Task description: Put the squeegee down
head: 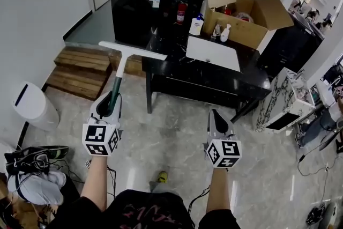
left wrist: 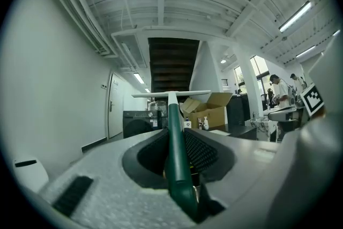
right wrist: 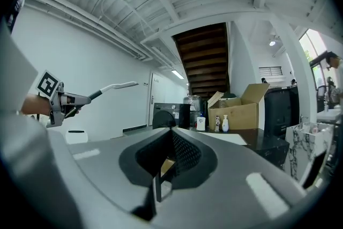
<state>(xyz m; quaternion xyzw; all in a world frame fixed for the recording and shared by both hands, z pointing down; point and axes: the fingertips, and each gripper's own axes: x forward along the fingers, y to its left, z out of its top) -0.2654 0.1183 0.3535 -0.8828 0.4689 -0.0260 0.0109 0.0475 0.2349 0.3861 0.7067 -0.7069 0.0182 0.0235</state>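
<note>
One thing is in hand: the squeegee (head: 120, 68). Its green handle is clamped between the jaws of my left gripper (head: 111, 98), with the shaft slanting up and the white blade in the air near the left end of the black table (head: 209, 79). My right gripper (head: 215, 115), on the near side of that table, is pinched together on nothing. I judge the squeegee light and stiff but top-heavy — the wide blade could lever the smooth handle round in my pads. A hold nearer the blade would steady it.
</note>
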